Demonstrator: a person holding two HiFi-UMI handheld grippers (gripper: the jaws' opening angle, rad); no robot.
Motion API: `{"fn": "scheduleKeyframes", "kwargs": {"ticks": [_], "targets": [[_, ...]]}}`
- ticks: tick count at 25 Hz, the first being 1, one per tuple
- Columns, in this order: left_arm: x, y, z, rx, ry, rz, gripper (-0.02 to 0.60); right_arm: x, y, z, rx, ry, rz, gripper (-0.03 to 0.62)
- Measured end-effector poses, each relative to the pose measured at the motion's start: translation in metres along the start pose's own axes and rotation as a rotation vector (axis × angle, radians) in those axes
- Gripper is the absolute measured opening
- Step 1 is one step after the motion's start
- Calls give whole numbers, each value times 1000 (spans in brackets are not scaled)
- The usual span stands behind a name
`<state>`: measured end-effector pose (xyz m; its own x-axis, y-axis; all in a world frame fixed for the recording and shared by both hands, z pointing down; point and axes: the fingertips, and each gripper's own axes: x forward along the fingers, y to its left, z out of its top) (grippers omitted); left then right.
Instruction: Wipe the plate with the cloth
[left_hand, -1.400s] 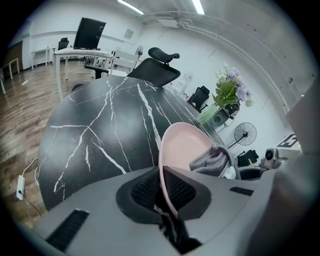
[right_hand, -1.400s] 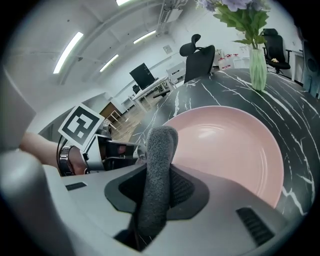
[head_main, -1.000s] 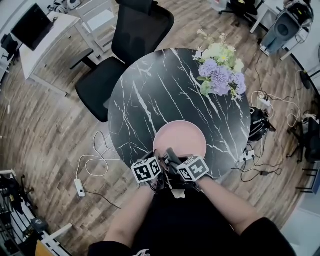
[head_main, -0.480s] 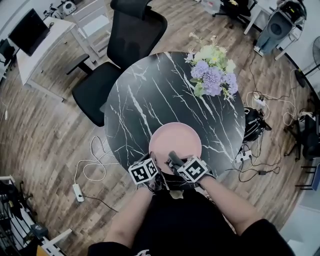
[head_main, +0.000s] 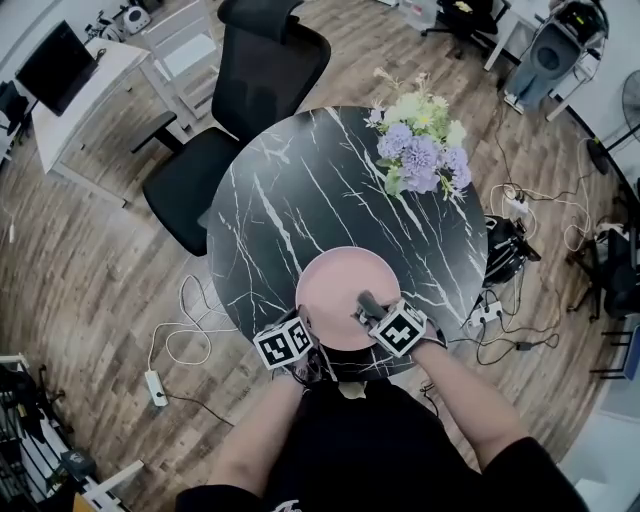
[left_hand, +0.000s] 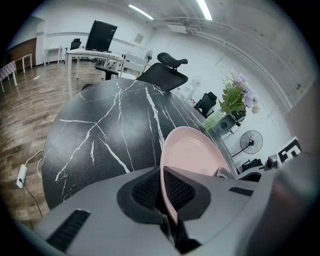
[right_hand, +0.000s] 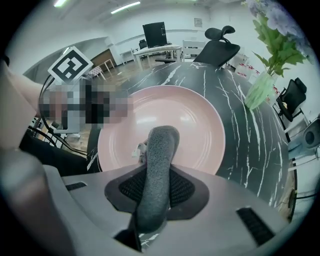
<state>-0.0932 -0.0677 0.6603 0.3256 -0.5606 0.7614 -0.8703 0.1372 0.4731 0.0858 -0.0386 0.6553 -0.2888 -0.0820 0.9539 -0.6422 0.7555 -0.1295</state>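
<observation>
- a person at a round black marble table (head_main: 300, 190) holds a gripper in each hand over a pink plate (head_main: 335, 285), which lies at the table's near edge, in the lower centre of the head view.
- the left gripper (left_hand: 164, 195) has its jaws pressed together on the plate's near-left rim. in the left gripper view the rim runs edge-on between the dark pads, and the plate rises toward the upper right of the frame.
- the right gripper (right_hand: 156, 192) is clamped on a grey cloth (right_hand: 159, 155), a rolled strip that sticks out past the jaws, its tip over the near part of the plate.
- in the head view the cloth sits at the plate's lower right, just inside the rim; whether it presses on the surface cannot be told.
- a bunch of purple and cream flowers (head_main: 420, 145) stands at the table's far right edge, upper right of centre.
- a black office chair (head_main: 255, 85) stands beyond the table at the upper left, on a wood floor (head_main: 80, 260) with white cables (head_main: 185, 335) lying on it.
</observation>
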Motion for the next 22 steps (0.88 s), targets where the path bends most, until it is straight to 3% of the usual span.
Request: {"fn": "scheduleKeyframes", "kwargs": {"ticks": [15, 22], "targets": [[2, 0, -1, 33, 42, -45, 29, -8, -64, 16, 40, -15, -145, 107], [1, 1, 3, 49, 61, -50, 29, -4, -79, 37, -27, -18, -220, 107]]}}
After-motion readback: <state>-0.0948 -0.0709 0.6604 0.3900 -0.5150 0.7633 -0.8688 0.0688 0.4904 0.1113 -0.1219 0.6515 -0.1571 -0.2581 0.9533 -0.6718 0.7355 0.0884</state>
